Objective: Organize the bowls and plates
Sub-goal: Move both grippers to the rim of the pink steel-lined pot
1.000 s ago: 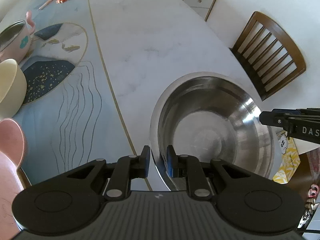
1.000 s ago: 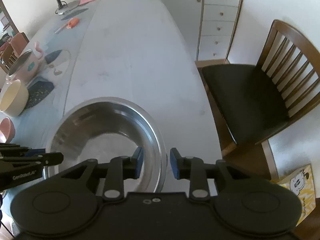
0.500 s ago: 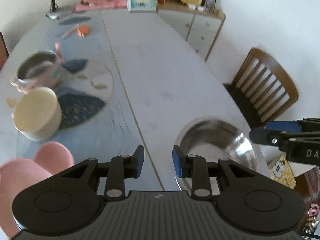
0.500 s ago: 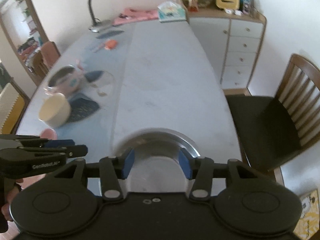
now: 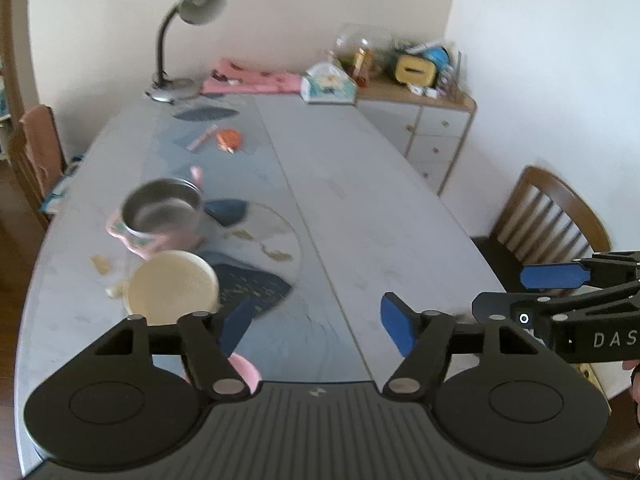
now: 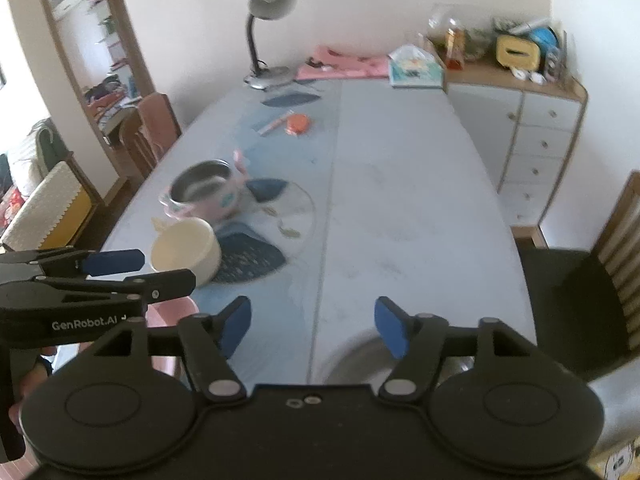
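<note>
Both tongs above the near end of the long pale oval table [image 6: 400,184], jaws opening, nothing between them.

Left gripper [image 5: 316,324] and right gripper [image 6: 312,326]: blue pads wide apart, touching nothing. Large steel bowl [image 6: 360,356] sits at the table's near edge, right half, partly hidden behind the right gripper. Cream round bowl [image 5: 172,288] and pink-sided steel pot [image 5: 162,214] stand along the left edge, just beside each other; pink plates [image 6: 168,310] at the near-left corner. Right half up to the far edge is bare. Wooden slat-back chair [image 5: 552,216] close beside the right edge.
</note>
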{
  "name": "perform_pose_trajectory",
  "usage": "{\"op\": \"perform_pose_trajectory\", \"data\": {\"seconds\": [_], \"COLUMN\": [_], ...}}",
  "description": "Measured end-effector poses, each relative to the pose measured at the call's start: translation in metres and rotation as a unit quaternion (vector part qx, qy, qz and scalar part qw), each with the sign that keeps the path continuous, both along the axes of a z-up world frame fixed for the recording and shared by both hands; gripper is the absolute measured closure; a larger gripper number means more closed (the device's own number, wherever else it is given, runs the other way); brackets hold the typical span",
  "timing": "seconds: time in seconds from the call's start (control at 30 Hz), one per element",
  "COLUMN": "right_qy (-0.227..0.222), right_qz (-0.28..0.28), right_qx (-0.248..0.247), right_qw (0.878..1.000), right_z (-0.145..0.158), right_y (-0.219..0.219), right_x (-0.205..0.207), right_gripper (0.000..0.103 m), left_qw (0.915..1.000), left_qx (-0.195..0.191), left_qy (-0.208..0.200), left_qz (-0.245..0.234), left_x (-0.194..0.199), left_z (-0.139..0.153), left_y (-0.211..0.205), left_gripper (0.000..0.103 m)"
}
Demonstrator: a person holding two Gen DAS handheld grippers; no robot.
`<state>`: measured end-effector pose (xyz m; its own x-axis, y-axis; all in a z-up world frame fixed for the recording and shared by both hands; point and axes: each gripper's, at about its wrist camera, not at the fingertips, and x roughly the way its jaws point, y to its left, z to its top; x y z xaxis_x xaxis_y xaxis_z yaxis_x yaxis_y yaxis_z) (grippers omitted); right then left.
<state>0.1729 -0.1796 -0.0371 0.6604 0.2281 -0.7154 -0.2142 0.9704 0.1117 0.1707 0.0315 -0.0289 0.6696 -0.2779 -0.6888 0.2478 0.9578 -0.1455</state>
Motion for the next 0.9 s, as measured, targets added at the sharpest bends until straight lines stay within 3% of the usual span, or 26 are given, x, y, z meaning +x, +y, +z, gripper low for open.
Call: {"op": "perform_pose_trajectory", "data": {"seconds": [0.3,0.53,0.9], "right_qy": [-0.010,-0.013,0.005], "right_qz": [0.030,0.055,0.088], "right_qx": [-0.001,-0.004,-0.016], "right_qw": [0.999,0.998,0.996], "right_z": [0.012,0.011,-0.014], "right_y": [0.033,0.056,0.103], "right_x": [0.042,0.092,0.186], "right_gripper": [0.018,0.004,0.003], "left_qw": [0.9988,0.9965,0.9910], "left_qx": [0.002,0.007,0.023], "left_qy": [-0.022,-0.018,0.008], "left_qz": [0.044,0.082,0.132], "left_x": [0.031,0.078,0.168], "left_z": [0.018,0.015,-0.011], "left_y": [0.036,0.066,0.113], "left_gripper": [0.025,0.023,0.023]}}
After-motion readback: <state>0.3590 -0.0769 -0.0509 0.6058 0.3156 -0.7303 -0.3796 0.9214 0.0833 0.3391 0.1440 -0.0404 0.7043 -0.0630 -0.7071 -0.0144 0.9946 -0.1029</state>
